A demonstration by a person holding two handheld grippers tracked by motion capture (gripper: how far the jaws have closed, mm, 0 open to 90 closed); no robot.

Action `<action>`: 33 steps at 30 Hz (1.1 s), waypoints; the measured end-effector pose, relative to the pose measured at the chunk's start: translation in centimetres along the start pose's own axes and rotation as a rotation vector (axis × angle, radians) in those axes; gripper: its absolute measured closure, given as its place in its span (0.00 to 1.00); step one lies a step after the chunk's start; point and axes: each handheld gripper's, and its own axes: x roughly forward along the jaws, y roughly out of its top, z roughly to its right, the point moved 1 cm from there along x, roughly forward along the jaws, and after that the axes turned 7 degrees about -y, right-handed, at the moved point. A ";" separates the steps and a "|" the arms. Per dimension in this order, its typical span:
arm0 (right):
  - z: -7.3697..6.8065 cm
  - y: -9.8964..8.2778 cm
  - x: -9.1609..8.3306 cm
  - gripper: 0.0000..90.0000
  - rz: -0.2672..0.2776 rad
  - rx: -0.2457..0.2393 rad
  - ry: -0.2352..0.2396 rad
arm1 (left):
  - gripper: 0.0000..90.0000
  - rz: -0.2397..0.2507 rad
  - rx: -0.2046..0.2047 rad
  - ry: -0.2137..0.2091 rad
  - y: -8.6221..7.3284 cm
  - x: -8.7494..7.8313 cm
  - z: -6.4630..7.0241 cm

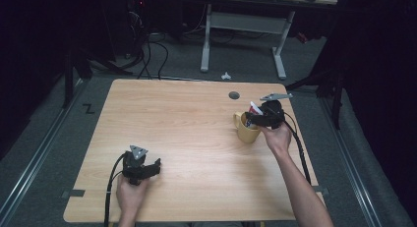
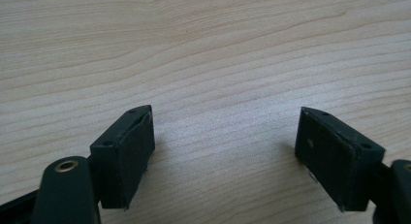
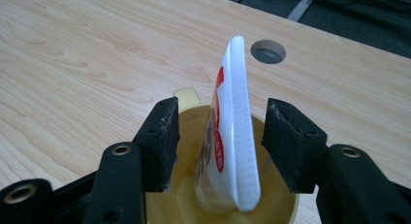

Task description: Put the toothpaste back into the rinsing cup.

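A white tube (image 3: 232, 132) with red print stands tail-up inside a yellow mug (image 1: 246, 128) near the bench's (image 1: 187, 138) far right edge. The right claw (image 3: 220, 136) straddles it, pads apart and clear, apparently letting go. Well left of the mug, the left claw (image 2: 225, 151) rests wide open, empty.

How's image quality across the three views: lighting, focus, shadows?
High view: table evenly lit, surroundings nearly black, yellow mug small and soft. Left gripper view: wood grain sharp, the near parts of the left gripper slightly soft, faint shadows beside them. Right gripper view: white tube in the mug fairly sharp, no harsh glare; right gripper near parts blurred.
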 end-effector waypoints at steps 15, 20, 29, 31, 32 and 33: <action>-0.4 0.2 -1.7 0.54 0.037 -0.019 -0.029 | 0.25 0.001 -0.001 0.000 0.0 0.0 0.0; -0.5 0.3 -2.1 0.54 0.042 -0.026 -0.034 | 0.25 0.001 0.000 0.000 0.0 0.0 0.0; -0.4 0.3 -2.8 0.54 0.050 -0.020 -0.035 | 0.25 0.000 0.000 0.000 0.0 0.0 0.0; -0.4 0.3 -3.0 0.54 0.051 -0.023 -0.035 | 0.25 0.001 -0.001 0.000 0.0 0.0 0.0; -0.3 0.3 -3.0 0.54 0.053 -0.021 -0.035 | 0.25 0.000 0.000 0.000 0.0 0.0 0.0; -0.3 0.3 -3.0 0.54 0.053 -0.021 -0.035 | 0.25 0.000 0.000 0.000 0.0 0.0 0.0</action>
